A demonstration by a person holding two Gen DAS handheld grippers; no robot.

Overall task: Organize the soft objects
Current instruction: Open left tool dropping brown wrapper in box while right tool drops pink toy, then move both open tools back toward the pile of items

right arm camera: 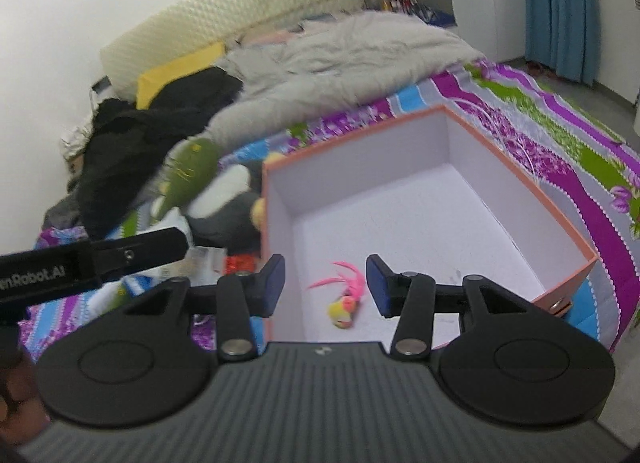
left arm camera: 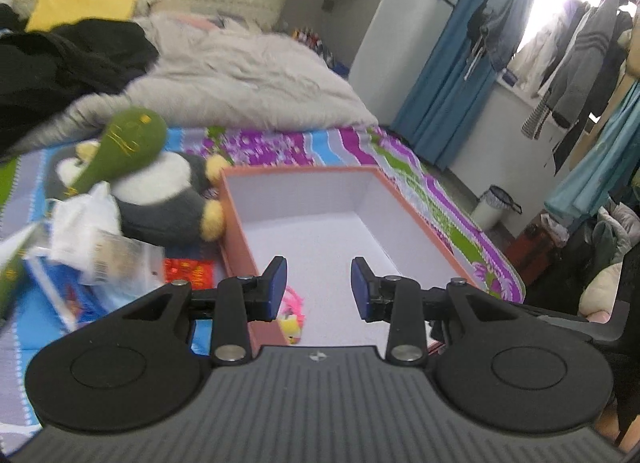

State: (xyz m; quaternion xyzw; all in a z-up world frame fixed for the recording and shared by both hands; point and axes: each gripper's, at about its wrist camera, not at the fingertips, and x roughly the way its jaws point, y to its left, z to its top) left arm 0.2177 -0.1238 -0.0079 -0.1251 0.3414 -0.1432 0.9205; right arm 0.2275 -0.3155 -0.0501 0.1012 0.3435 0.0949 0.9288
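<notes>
Left claw point(left arm camera: 319, 287): black linkage arms, blue flat pads, jaws partly apart with nothing between them; held above the near end of the box. Right claw point(right arm camera: 326, 286): same build, jaws partly apart and empty, poised over the box's near corner.

Box point(left arm camera: 234, 223): rectangular, rigid card, salmon-pink outside, smooth pale lining inside, open top; sits on the bed directly beyond both claws.

Feather toy point(right arm camera: 344, 305): small soft body in yellow and orange with a spray of bright pink feathers; lies on the box floor just below and between the right claw's pads, touching neither.

Plush penguin point(left arm camera: 160, 199): rounded, fuzzy, grey with white belly and yellow feet; lies outside the box, left of and beyond the left claw, one foot against the box wall.

Green plush point(left arm camera: 120, 147): elongated, felt-like, club-shaped, with yellow stitched lines; rests across the penguin.

Plastic packets point(left arm camera: 100, 247): crinkled, clear and white, blurred; heaped left of the left claw, in front of the penguin.

Bedsheet point(left arm camera: 440, 199): thin cloth, striped purple, blue, green and grey with floral print; under the box.

Grey quilt point(left arm camera: 248, 75): puffy, rumpled; well beyond the box.

Black clothing point(left arm camera: 60, 63): heaped, far left.
</notes>
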